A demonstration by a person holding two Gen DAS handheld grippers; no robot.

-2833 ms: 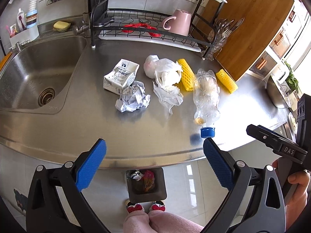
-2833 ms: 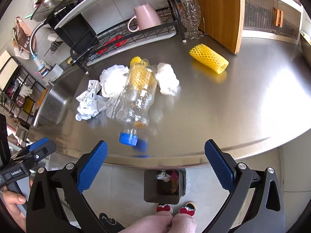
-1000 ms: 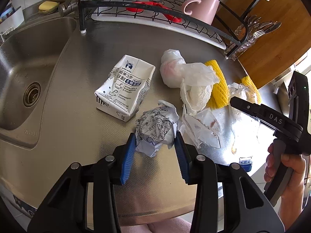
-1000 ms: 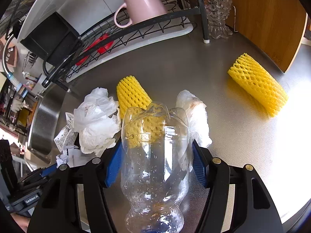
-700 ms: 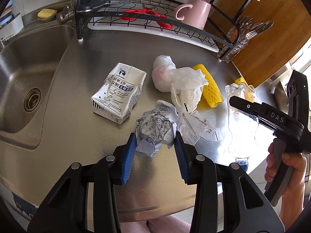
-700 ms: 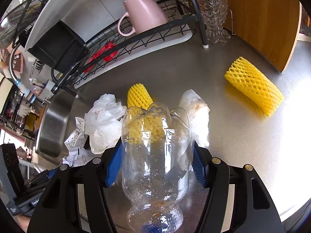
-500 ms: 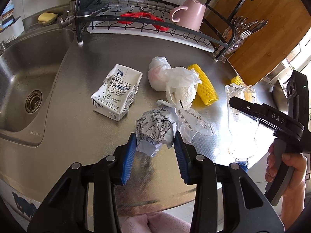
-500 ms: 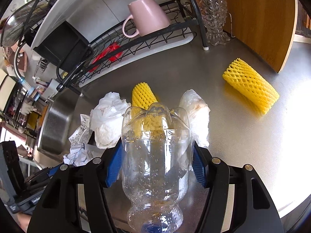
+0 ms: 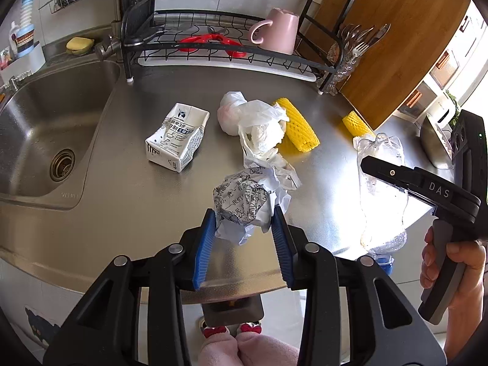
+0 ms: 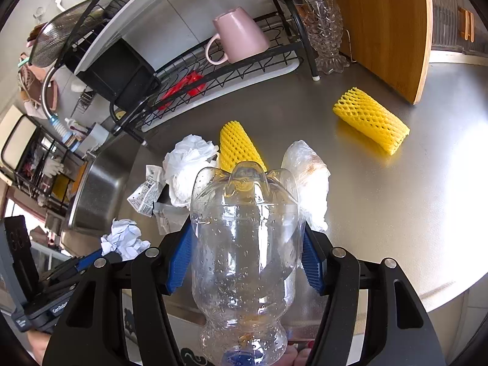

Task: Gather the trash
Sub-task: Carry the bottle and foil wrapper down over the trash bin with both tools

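My left gripper is shut on a crumpled ball of printed paper, lifted off the steel counter above its front edge. My right gripper is shut on a clear plastic bottle with a blue cap, its base pointing away; the same bottle shows at the right of the left wrist view. Left on the counter are a crushed milk carton, a white plastic bag, a wrapped lump and two yellow foam nets. A bin stands on the floor below.
A sink lies at the left. The dish rack with a pink mug and red scissors stands at the back, a wooden cutting board and cutlery holder at the back right. Feet in slippers stand by the bin.
Both grippers have risen and drawn back toward the counter's front edge with their loads; the paper ball and the bottle have left the pile, and the bin has come into view below.
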